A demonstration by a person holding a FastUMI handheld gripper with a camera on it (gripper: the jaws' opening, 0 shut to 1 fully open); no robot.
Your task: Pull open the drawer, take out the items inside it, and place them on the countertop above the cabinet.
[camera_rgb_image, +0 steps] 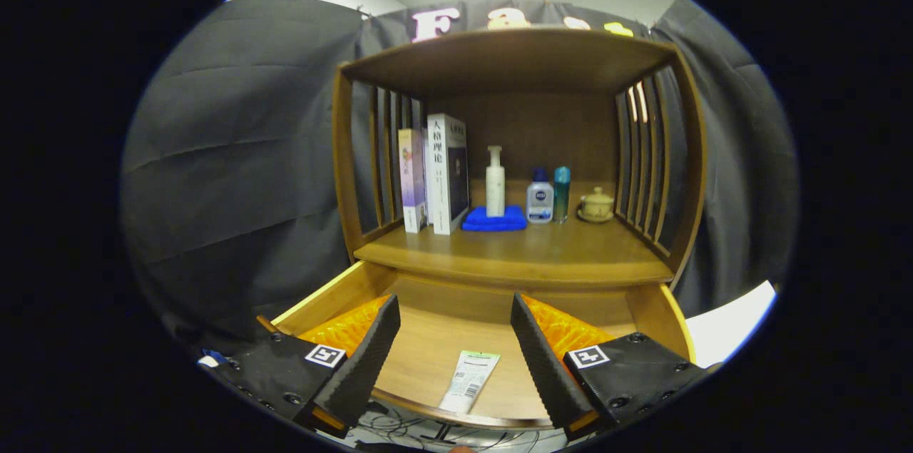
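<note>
**With the drawer out, the tube is next**

Now that the drawer stands pulled open below the table, attention goes to what lies inside it: a flat white tube, resting on the drawer floor near the drawer's front edge. The tool hangs over the drawer with its fingers spread wide and nothing between them, the tube just ahead of and between the fingertips.

The step in hand looks like the pick. The tube lies flat and thin, so my advice is to come down squarely, straddle its narrow width with one finger on each side, and close low, near the wood, so the pads catch the body and not only its top face. A grip nearer the tube's middle than its crimped end should keep it from swinging.

Up on the table above the drawer, books, a blue cloth with a pump bottle, two small bottles and a little lidded pot crowd the back; the front strip of table, nearest the drawer, is the open place to set it.
</note>
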